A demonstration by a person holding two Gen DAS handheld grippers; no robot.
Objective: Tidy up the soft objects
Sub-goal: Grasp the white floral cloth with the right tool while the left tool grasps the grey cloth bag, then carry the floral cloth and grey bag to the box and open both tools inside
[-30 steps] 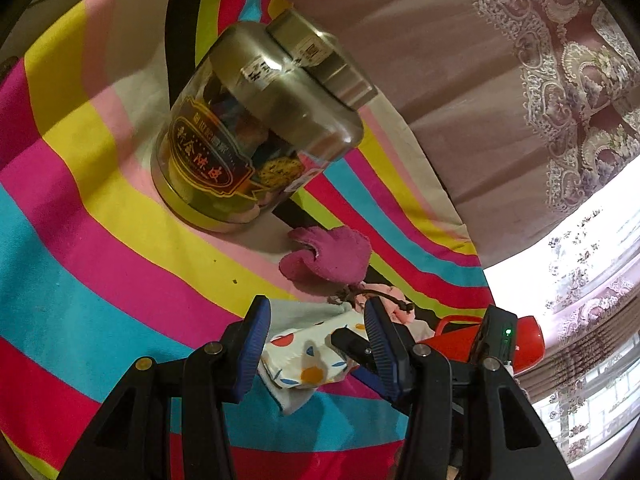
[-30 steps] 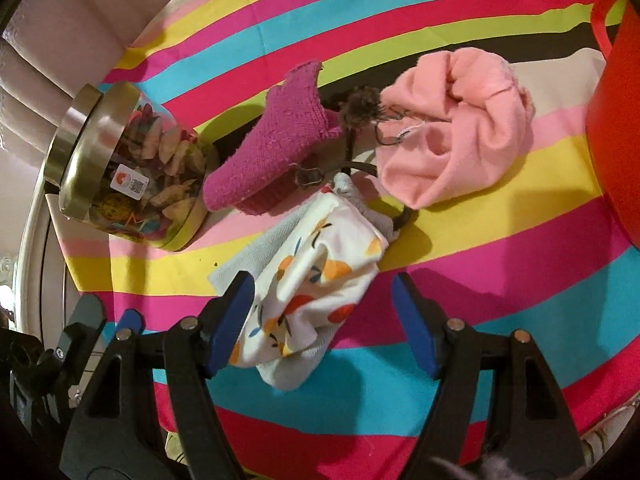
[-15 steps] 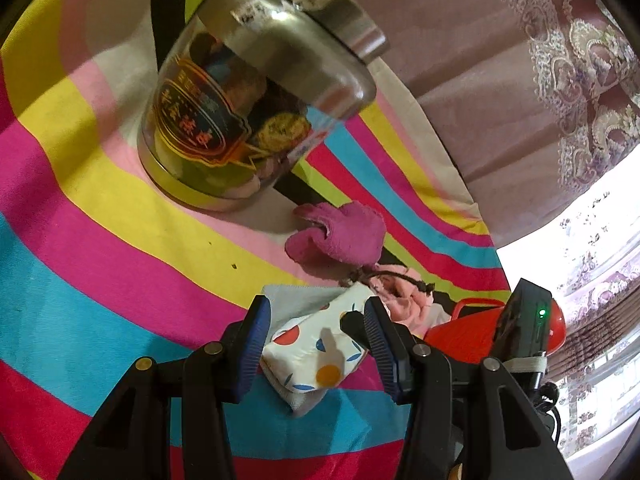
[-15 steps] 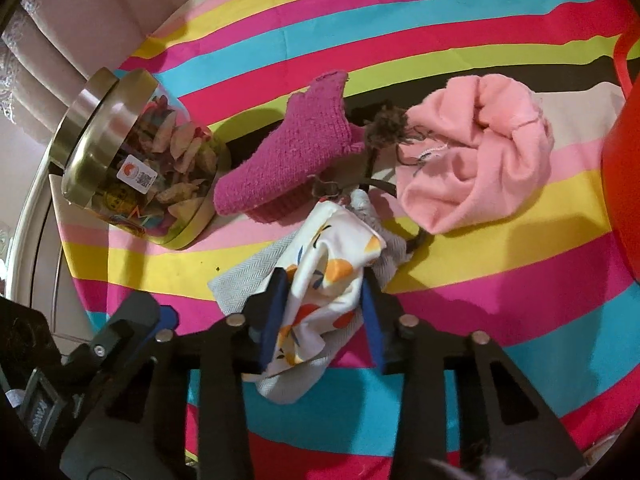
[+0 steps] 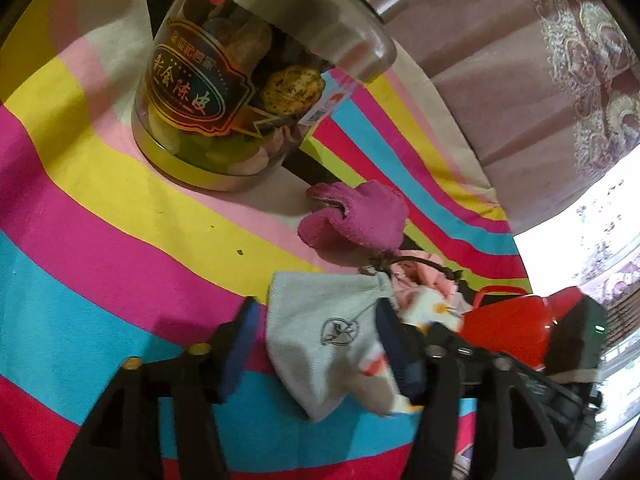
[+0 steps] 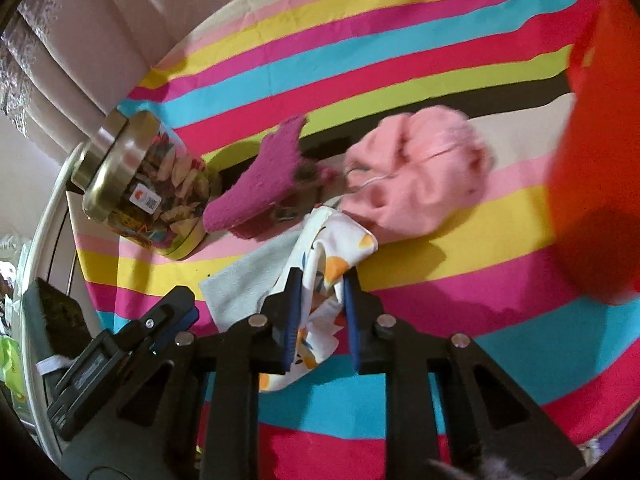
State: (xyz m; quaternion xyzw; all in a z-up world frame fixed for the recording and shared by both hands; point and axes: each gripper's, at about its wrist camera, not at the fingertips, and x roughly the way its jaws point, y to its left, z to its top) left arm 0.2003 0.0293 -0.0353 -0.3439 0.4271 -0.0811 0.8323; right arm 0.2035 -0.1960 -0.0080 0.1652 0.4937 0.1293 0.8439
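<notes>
My right gripper (image 6: 318, 300) is shut on a white cloth with orange and red prints (image 6: 320, 280) and lifts it off the striped tablecloth (image 6: 420, 288). A grey drawstring pouch (image 5: 320, 332) lies under and beside it, between the open jaws of my left gripper (image 5: 316, 328), which hold nothing. The printed cloth shows in the left wrist view (image 5: 432, 308) behind the pouch. A magenta knit cloth (image 6: 260, 188) and a pink fleece cloth (image 6: 416, 176) lie just beyond. A red basket (image 6: 592, 160) stands at the right.
A clear jar with a metal lid (image 5: 248, 80) stands on the cloth near the far left, also in the right wrist view (image 6: 144, 192). A curtain (image 5: 540, 60) hangs behind the table. The table's edge runs close by the jar.
My right gripper has closed on the printed cloth and raised it. My left gripper has moved forward so the grey pouch lies between its open jaws.
</notes>
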